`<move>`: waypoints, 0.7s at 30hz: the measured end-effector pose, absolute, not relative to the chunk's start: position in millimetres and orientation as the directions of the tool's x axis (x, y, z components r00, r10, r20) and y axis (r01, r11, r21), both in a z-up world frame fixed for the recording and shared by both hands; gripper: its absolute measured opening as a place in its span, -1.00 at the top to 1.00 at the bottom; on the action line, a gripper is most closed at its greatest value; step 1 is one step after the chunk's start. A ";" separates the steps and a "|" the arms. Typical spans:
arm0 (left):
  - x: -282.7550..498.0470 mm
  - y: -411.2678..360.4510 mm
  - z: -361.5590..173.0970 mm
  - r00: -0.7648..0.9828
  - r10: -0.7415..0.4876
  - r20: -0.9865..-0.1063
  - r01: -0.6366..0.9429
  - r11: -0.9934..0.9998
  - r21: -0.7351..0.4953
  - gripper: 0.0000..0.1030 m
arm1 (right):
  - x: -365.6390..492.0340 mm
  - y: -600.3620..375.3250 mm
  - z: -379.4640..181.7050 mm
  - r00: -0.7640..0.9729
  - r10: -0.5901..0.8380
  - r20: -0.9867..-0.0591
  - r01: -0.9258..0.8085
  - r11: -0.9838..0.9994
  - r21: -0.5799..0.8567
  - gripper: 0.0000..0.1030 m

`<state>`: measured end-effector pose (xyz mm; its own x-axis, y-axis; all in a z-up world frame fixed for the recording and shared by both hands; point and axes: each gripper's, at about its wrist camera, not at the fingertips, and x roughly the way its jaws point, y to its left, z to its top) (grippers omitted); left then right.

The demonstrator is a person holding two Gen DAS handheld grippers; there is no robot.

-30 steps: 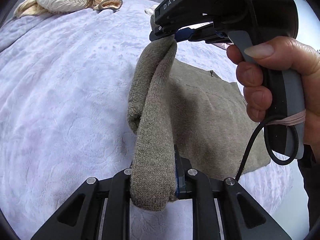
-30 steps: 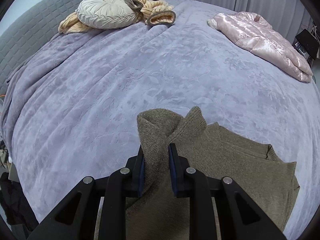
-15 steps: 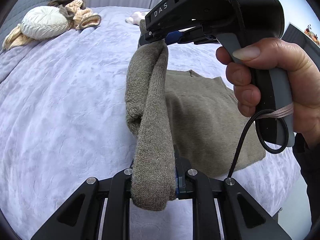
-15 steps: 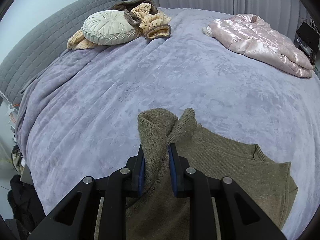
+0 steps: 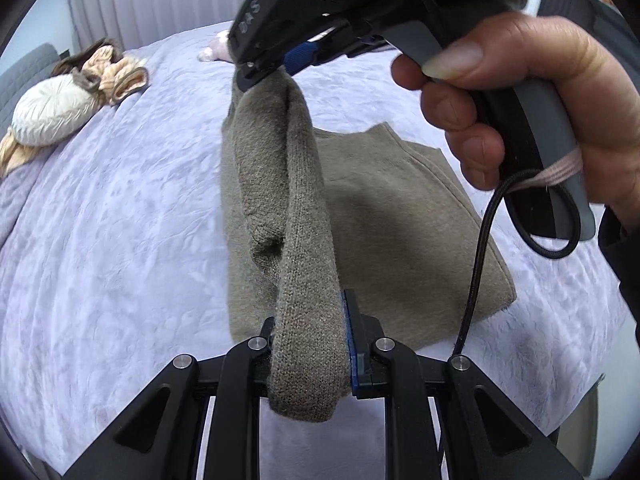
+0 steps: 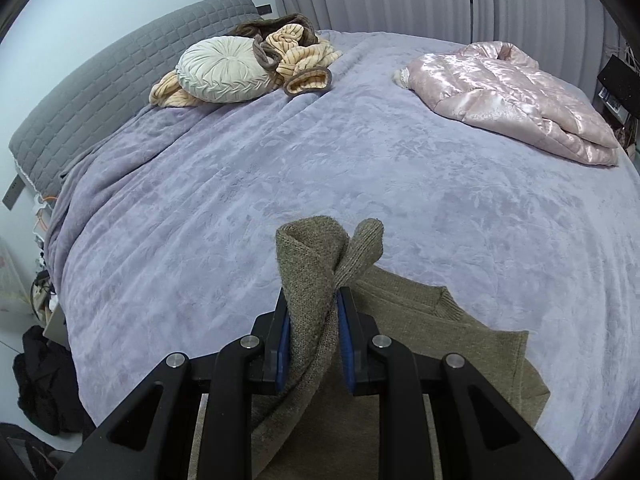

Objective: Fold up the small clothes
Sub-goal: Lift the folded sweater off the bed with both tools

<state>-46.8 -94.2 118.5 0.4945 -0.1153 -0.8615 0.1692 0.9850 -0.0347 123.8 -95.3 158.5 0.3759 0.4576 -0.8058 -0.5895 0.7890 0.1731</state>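
A round cream cushion [image 6: 226, 69] is seen on the far left of the bed [image 6: 280, 168], by the grey headboard [image 6: 100, 80]. A striped tan blanket [image 6: 304, 58] is bunched up just beside the cushion, touching it.

Nearer the middle of the bed, a brown knit sweater [image 5: 384, 216] is spread on the purple bed cover. One edge of the sweater is lifted off the bed and is stretched between the two tongs. The left tongs [image 5: 310, 354] are squeezed on a rolled fold of the sweater. The right tongs [image 6: 314, 340] are squeezed on another bunched fold, and a ribbed bit [image 6: 366, 246] is poking up past them. The right tongs are held by a hand [image 5: 532, 116], seen in the left view.

On the far right of the bed, well apart from the sweater, a shiny pink puffy jacket [image 6: 516, 100] is laid flat.
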 end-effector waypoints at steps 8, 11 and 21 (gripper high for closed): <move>-28.9 -157.2 111.6 0.462 -0.056 -0.885 0.226 0.973 0.056 0.61 | 137.2 -156.2 149.3 0.358 0.483 -0.799 -0.605 0.772 0.196 0.56; -24.3 -182.0 106.8 0.449 -0.033 -0.893 0.247 0.965 0.088 0.61 | 140.2 -179.9 142.9 0.357 0.485 -0.798 -0.598 0.775 0.204 0.56; -14.7 -239.3 87.7 0.432 0.042 -0.901 0.286 0.941 0.180 0.60 | 147.8 -239.6 118.9 0.354 0.505 -0.787 -0.572 0.783 0.245 0.56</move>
